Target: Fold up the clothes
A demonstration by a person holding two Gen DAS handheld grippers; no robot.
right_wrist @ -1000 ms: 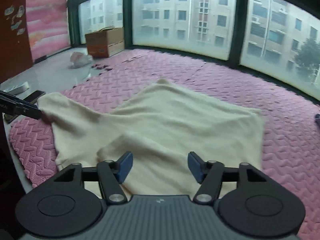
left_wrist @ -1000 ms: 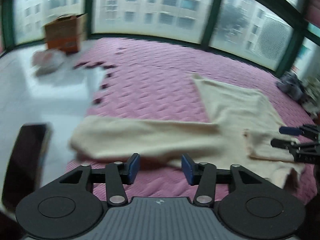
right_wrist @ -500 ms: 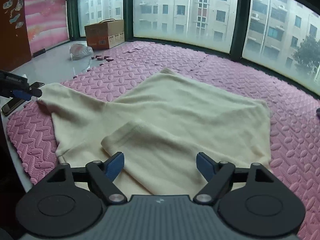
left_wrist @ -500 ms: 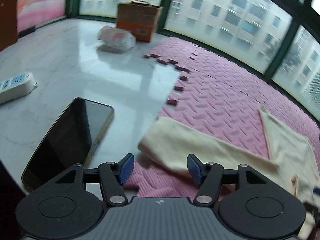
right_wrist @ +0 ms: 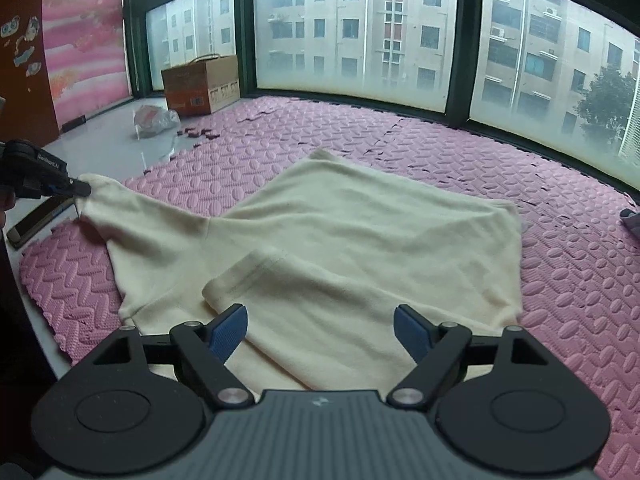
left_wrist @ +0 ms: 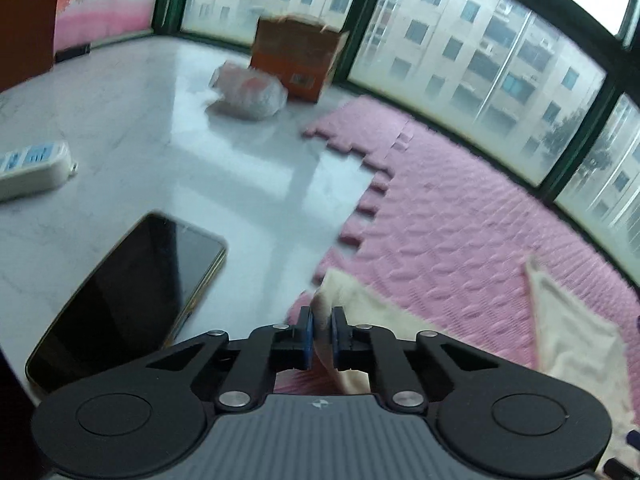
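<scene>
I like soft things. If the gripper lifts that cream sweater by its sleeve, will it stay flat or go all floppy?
Probably floppy: the cream sweater already sags and creases where the left gripper pinches its sleeve. It looks like soft knit, so the rest would likely hang and drag over the pink foam mat. It seems light, since one small pinch holds the sleeve end up.

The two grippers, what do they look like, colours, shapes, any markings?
Both match. The left gripper and right gripper have black linkage arms with silver rivets, blue ribbed pads on the jaws, two round black discs and a grey ridged body with a small white logo. Seen from the right wrist view, the left gripper carries white lettering too small to read.
</scene>
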